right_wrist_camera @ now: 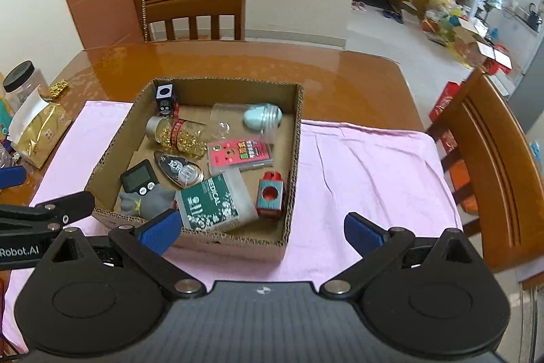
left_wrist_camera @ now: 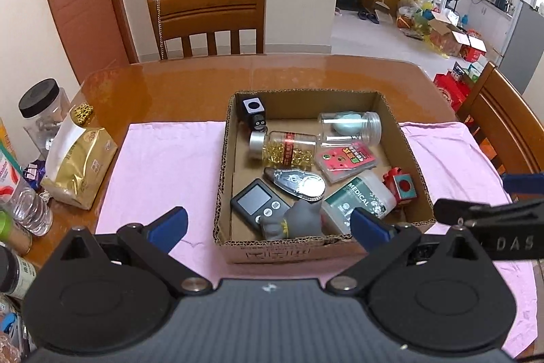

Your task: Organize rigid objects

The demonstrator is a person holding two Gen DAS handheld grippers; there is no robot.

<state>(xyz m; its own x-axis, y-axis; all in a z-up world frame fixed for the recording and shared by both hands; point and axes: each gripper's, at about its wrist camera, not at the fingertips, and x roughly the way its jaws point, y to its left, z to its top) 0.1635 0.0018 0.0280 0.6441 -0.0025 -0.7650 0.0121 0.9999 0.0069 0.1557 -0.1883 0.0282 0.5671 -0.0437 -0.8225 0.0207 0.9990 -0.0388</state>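
Observation:
A cardboard box (left_wrist_camera: 413, 155) (right_wrist_camera: 294, 165) sits on a pink cloth (left_wrist_camera: 163, 165) (right_wrist_camera: 367, 165). Inside lie a bottle of gold capsules (left_wrist_camera: 285, 148) (right_wrist_camera: 178, 133), a clear jar (left_wrist_camera: 350, 128) (right_wrist_camera: 248, 118), a pink card pack (left_wrist_camera: 345, 160) (right_wrist_camera: 239, 153), a white MEDICAL container (left_wrist_camera: 360, 198) (right_wrist_camera: 217, 201), a digital timer (left_wrist_camera: 255, 203) (right_wrist_camera: 139, 177), a grey figurine (left_wrist_camera: 299, 220) (right_wrist_camera: 149, 201), a black cube (left_wrist_camera: 253, 111) (right_wrist_camera: 165, 97) and a red-teal block (left_wrist_camera: 403, 186) (right_wrist_camera: 270, 193). My left gripper (left_wrist_camera: 268, 227) is open and empty over the box's near wall. My right gripper (right_wrist_camera: 261, 233) is open and empty at the box's near right corner.
A gold foil bag (left_wrist_camera: 80, 165) (right_wrist_camera: 37, 131), a black-lidded jar (left_wrist_camera: 44, 108) (right_wrist_camera: 23, 80) and bottles (left_wrist_camera: 27, 203) crowd the table's left edge. Wooden chairs stand at the far side (left_wrist_camera: 210, 19) (right_wrist_camera: 193, 5) and at the right (left_wrist_camera: 503, 121) (right_wrist_camera: 493, 159).

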